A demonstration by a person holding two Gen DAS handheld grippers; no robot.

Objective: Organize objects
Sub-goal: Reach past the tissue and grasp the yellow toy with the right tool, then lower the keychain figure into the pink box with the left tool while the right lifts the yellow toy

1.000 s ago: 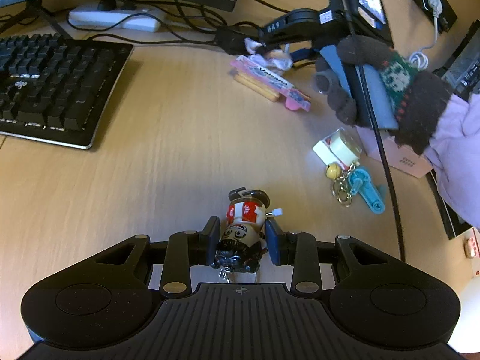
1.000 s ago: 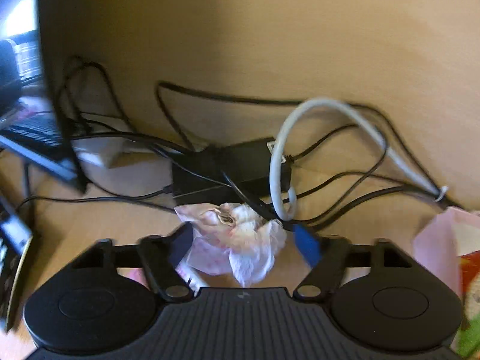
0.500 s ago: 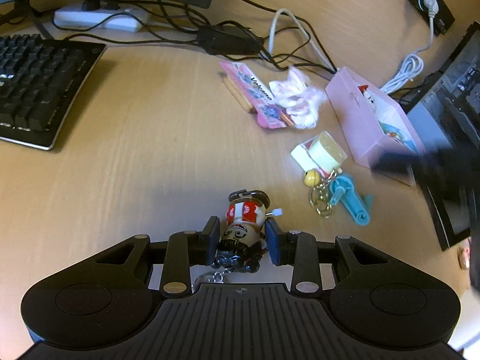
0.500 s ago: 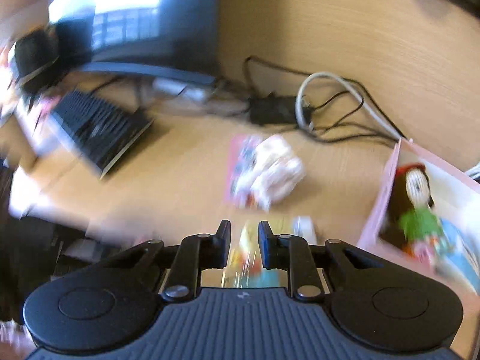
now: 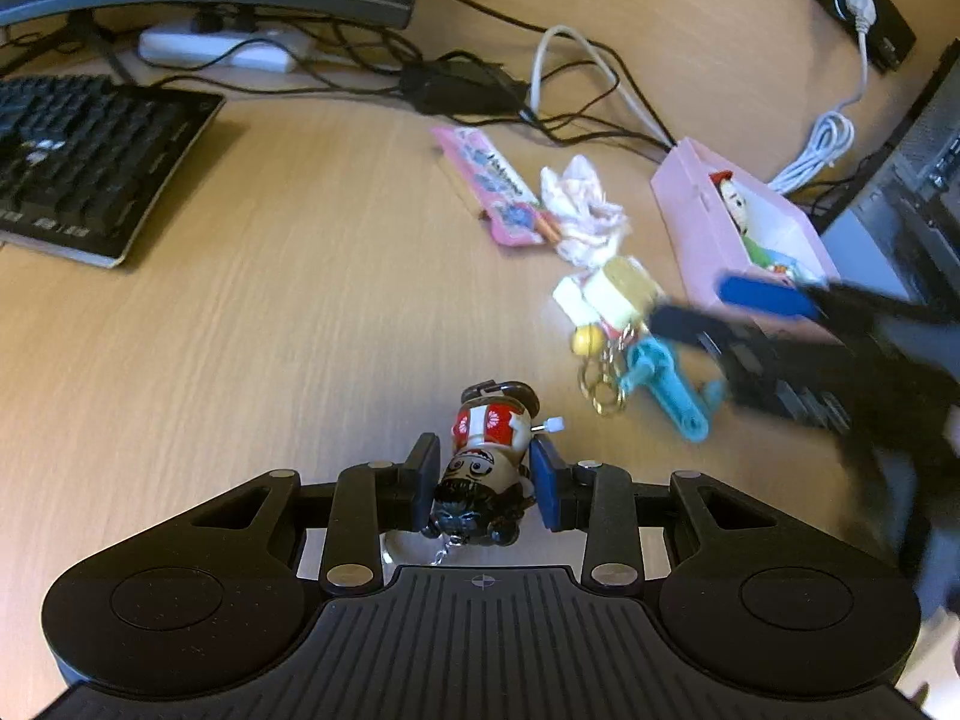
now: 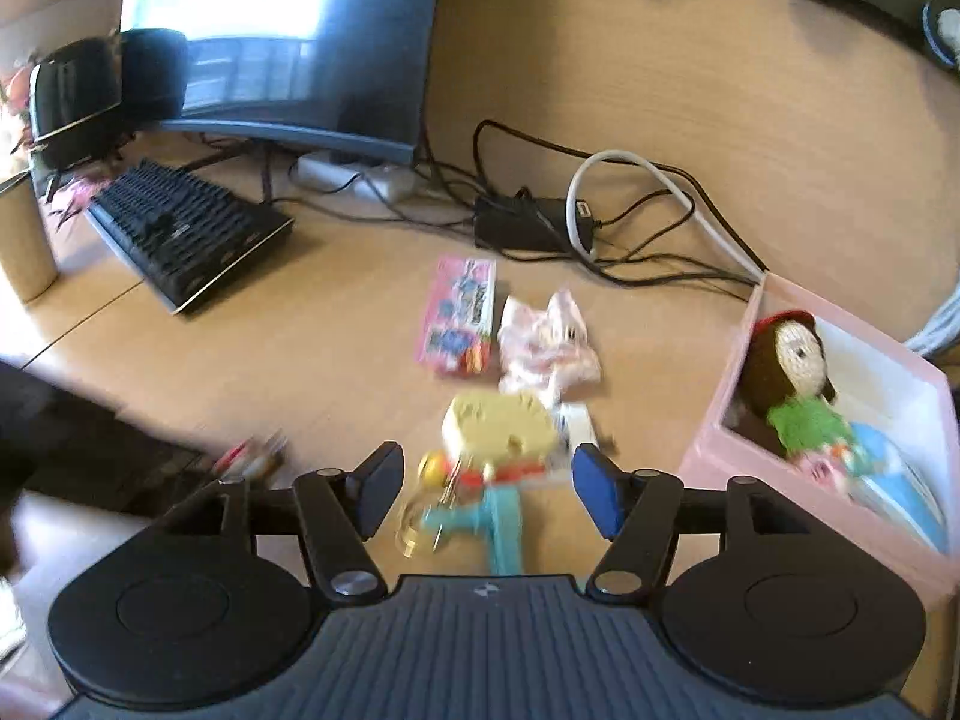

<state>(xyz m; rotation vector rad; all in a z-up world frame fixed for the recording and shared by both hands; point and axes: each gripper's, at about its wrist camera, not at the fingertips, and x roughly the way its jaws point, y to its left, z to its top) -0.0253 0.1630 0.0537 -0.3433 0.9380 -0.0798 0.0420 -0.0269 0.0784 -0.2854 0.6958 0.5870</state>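
Note:
My left gripper [image 5: 483, 489] is shut on a small wind-up figure [image 5: 489, 456] with a black head and a red-and-white body, low over the wooden desk. My right gripper [image 6: 483, 495] is open and empty, its jaws wide on either side of a keychain bunch [image 6: 486, 462] with a yellow charm and a teal piece; it shows blurred in the left wrist view [image 5: 744, 312]. A pink box [image 6: 840, 420] at the right holds a knitted doll [image 6: 792, 378]. A pink snack packet [image 6: 459, 315] and a crumpled pink wrapper [image 6: 546, 345] lie beyond the keychain.
A black keyboard [image 5: 84, 162] lies at the left in front of a monitor [image 6: 288, 42]. A power strip [image 5: 216, 51], a black adapter [image 6: 528, 222] and tangled cables [image 5: 600, 96] run along the back. A dark device [image 5: 918, 180] stands at the right edge.
My right gripper let go of the crumpled wrapper, pulled back from the cables, shut briefly, then opened wide around the keychain bunch. My left gripper kept hold of the figure.

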